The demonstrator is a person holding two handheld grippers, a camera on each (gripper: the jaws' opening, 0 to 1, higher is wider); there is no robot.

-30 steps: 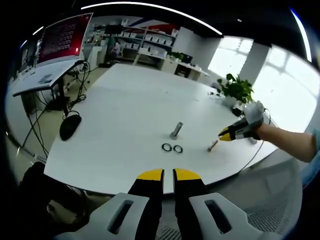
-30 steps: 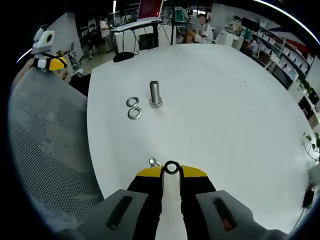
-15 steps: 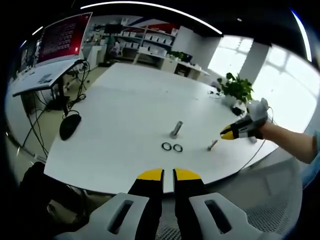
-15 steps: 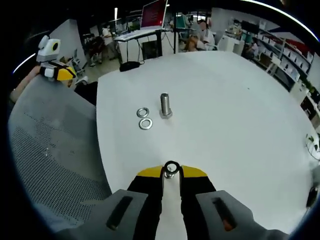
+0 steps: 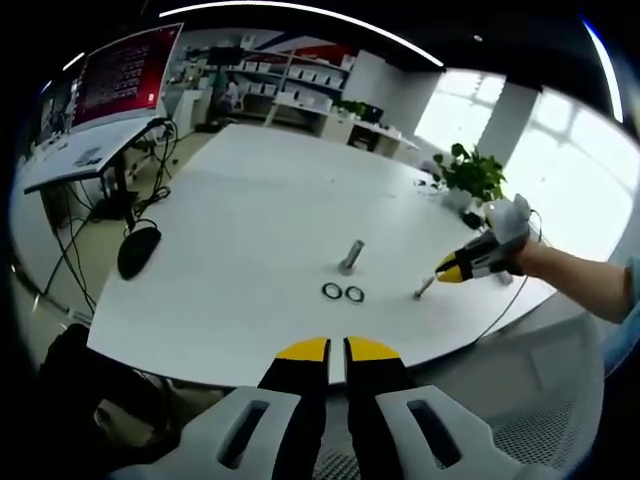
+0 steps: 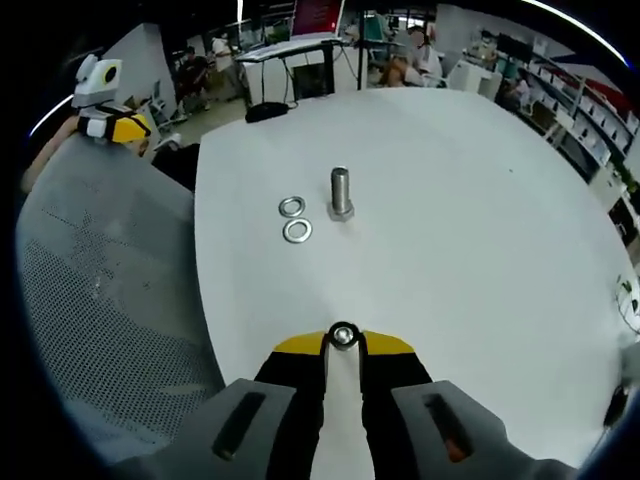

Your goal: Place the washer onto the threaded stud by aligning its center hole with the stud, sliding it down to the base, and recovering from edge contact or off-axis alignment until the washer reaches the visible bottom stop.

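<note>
My right gripper (image 6: 343, 338) is shut on a small steel washer (image 6: 343, 335), held flat over a short thin stud whose top shows through the washer's hole. In the left gripper view that stud (image 5: 425, 290) stands tilted near the table's front edge, just under the right gripper (image 5: 447, 268). Farther in, a thicker threaded bolt (image 6: 340, 193) (image 5: 351, 258) stands upright on its head. Two loose washers (image 6: 291, 206) (image 6: 297, 231) lie beside it. My left gripper (image 5: 335, 348) hangs off the table's edge, jaws together with nothing between them, and appears far left (image 6: 110, 125).
The round white table (image 5: 250, 200) carries a black mouse (image 5: 138, 252) at its left edge and a potted plant (image 5: 472, 178) at the far right. A grey mesh chair (image 6: 100, 300) sits beside the table. A desk with a monitor (image 5: 125, 75) stands behind.
The right gripper has shifted so that the washer now sits over the thin stud, which was left of the washer a second ago. The left gripper has held still.
</note>
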